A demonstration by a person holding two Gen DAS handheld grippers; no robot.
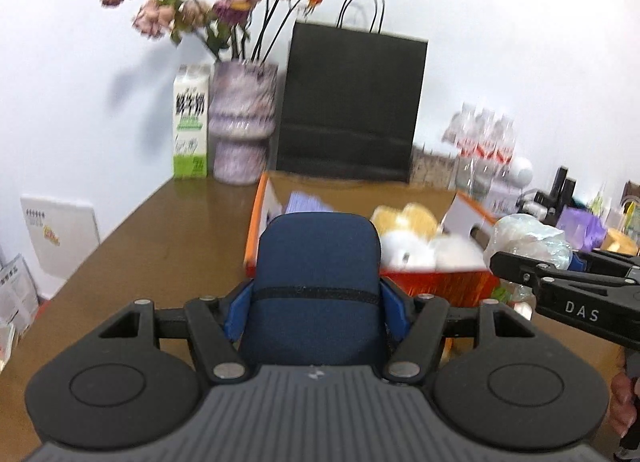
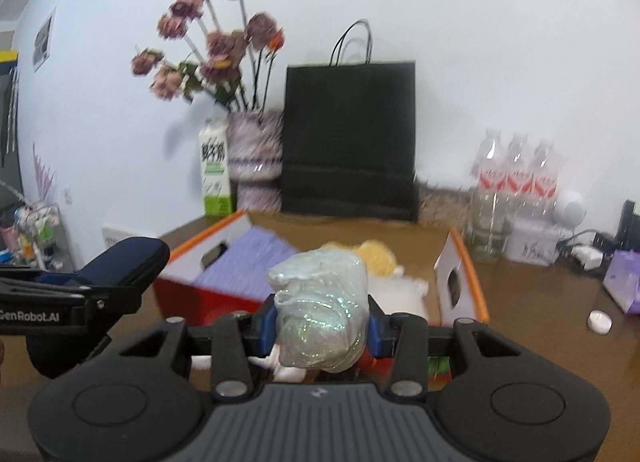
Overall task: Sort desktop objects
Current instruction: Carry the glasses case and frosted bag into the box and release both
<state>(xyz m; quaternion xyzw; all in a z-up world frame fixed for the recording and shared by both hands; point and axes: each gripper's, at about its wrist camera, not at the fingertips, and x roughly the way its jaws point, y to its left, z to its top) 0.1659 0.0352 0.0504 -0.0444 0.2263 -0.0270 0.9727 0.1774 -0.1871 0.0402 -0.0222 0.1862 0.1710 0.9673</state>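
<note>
Two hand-held grippers are shown above the brown table [image 1: 132, 246], each clamped on one object and both just short of the orange box [image 2: 466, 262], the landmark for all positions below. Left gripper [image 1: 318, 314]: its blue pads press the two sides of a dark blue case [image 1: 318, 262], which stands upright between them on the near side of the box. Right gripper [image 2: 320, 328]: its jaws are shut on a crumpled iridescent plastic bag [image 2: 320, 302], held over the near wall of the box, just to the right of the case. Inside the box lie a yellow-and-white plush toy [image 1: 408, 238] and a lilac booklet [image 2: 248, 262]; behind the box stand a black paper bag [image 1: 352, 102], a patterned vase [image 1: 242, 122] of dried flowers and a milk carton [image 1: 191, 122]; to the right of the box stand clear bottles [image 2: 516, 182].

Judged hazards:
- The plastic bag is soft and slippery, so it may squeeze out of the pads or sag and snag the box wall when lowered.
- The two grippers are close together, so reaching for the same opening at once could knock them against each other and jar the case loose.
- Strong blur suggests quick motion; a fast release could miss the box or land on the plush toy and roll out.
- A wide swing beyond the box could tip the vase or bottles.
</note>
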